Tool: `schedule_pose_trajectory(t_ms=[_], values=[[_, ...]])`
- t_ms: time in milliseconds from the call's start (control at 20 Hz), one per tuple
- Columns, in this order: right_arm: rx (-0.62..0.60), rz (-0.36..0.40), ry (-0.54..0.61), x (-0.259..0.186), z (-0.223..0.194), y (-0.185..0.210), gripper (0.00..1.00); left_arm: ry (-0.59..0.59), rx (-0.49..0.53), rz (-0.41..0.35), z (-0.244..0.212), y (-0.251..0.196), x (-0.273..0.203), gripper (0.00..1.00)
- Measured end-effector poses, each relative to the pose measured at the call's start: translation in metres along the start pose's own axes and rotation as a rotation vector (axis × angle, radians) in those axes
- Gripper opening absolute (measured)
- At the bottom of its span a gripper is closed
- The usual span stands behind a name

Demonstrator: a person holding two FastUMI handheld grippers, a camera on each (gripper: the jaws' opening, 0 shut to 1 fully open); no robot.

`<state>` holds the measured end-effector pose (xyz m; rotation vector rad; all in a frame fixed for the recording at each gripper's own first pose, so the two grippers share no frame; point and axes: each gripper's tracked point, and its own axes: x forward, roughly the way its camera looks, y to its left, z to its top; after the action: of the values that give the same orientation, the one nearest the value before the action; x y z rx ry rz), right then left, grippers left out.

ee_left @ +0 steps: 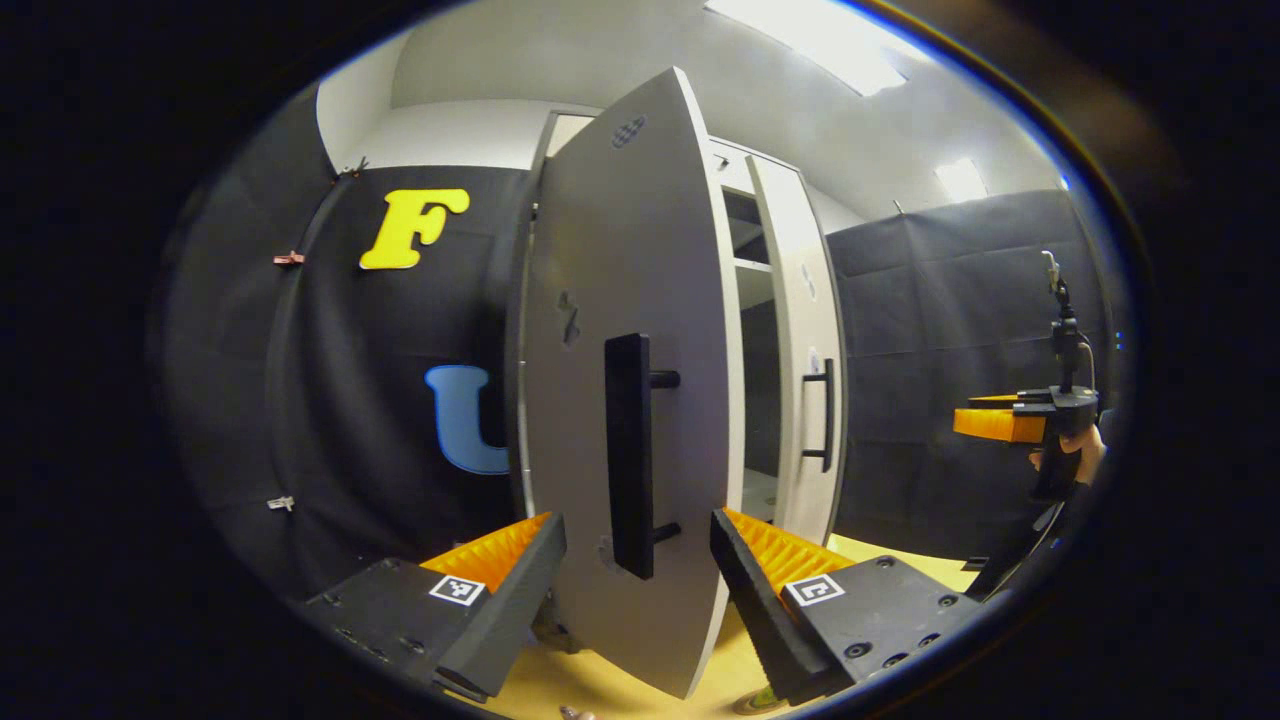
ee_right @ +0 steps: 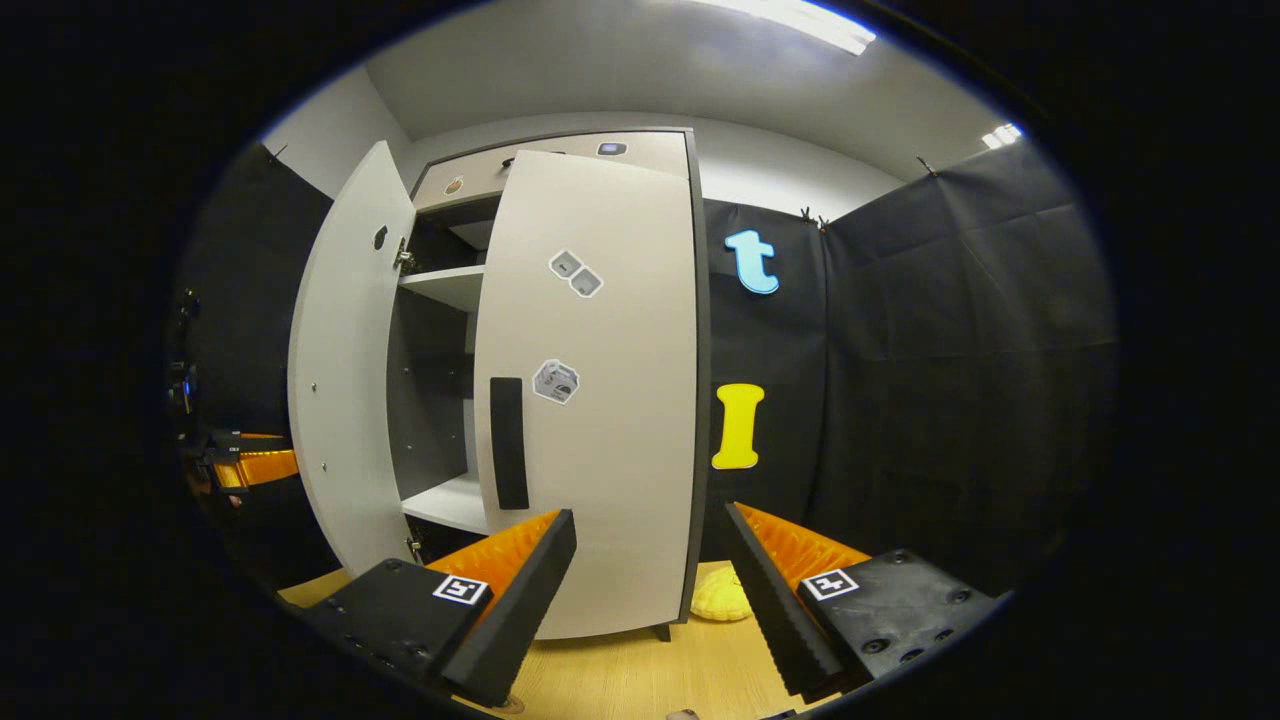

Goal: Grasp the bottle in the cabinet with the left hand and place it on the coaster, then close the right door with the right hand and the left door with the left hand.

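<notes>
In the left gripper view the cabinet's left door (ee_left: 620, 300) stands half open right in front of me, edge toward the camera. Its black bar handle (ee_left: 628, 455) shows between the open fingers of my left gripper (ee_left: 636, 560); contact cannot be told. Behind it is the right door (ee_left: 800, 340) with its handle (ee_left: 825, 415). In the right gripper view the right door (ee_right: 600, 420) is nearly shut and the left door (ee_right: 345, 380) swings wide. My right gripper (ee_right: 650, 590) is open and holds nothing, a little back from the right door's handle (ee_right: 508, 442).
Bare shelves (ee_right: 445, 285) show through the gap between the doors. A yellow lumpy object (ee_right: 720, 595) lies on the wooden tabletop (ee_right: 640, 660) by the cabinet's right foot. The other gripper (ee_left: 1000, 422), held in a hand, hangs at the far right.
</notes>
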<state>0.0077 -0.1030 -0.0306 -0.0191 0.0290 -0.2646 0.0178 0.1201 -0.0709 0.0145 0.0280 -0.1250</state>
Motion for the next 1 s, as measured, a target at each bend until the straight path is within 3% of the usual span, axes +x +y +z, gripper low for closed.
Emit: schedule_pose_trajectory(t_ms=[100,250,450,650,1000], values=[[0.009,-0.006,0.004,-0.004,0.0,-0.005,0.98,0.003,-0.025,-0.038,-0.003,-0.019,0.003,0.95],[0.011,-0.005,0.01,-0.008,-0.002,-0.009,0.98,0.015,0.002,-0.026,-0.006,-0.018,0.002,0.98],[0.013,0.007,0.018,-0.012,-0.003,-0.011,0.98,0.01,-0.044,-0.016,-0.009,-0.015,0.003,0.99],[0.003,0.008,0.029,-0.022,-0.005,-0.015,0.98,0.011,-0.029,-0.015,-0.008,-0.024,0.01,0.96],[0.009,-0.039,0.025,-0.039,0.0,-0.036,0.98,0.026,-0.077,-0.131,-0.016,-0.067,0.039,0.96]])
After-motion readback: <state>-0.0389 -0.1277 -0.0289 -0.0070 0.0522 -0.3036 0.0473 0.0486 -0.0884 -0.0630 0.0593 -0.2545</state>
